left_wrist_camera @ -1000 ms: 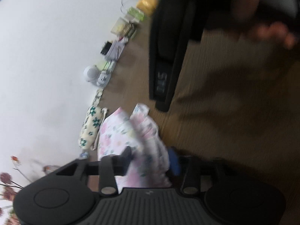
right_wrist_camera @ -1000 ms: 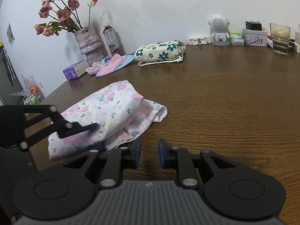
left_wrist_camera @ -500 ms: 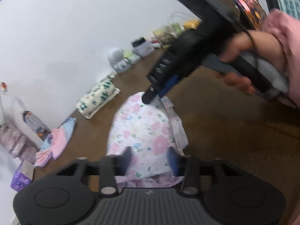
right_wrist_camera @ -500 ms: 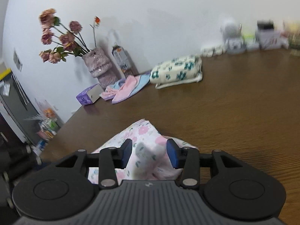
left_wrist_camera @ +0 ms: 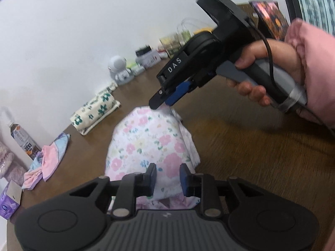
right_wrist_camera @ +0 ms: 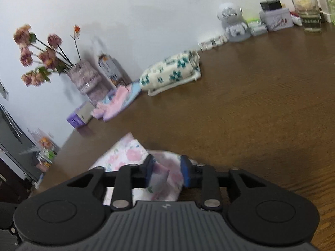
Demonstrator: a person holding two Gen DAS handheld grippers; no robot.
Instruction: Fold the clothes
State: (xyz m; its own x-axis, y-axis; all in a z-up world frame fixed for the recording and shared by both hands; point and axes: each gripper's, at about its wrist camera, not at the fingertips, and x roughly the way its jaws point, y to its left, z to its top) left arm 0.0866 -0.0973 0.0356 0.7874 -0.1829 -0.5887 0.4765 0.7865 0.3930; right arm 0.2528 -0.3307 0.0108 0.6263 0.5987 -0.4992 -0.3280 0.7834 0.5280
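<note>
Left wrist view: floral garment [left_wrist_camera: 150, 146] stretches lengthwise between both tongs, left tongs [left_wrist_camera: 166, 176] opening, right tongs [left_wrist_camera: 165, 102] closing on its ends.

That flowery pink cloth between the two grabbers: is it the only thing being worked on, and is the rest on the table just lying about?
In the job:
- pink floral garment
- left gripper, jaws opening
- right gripper, jaws closing

Lying about:
- folded green-flowered cloth
- pink and blue cloths
- flower vase
- bottle
- tissue box
- small robot figure
</note>
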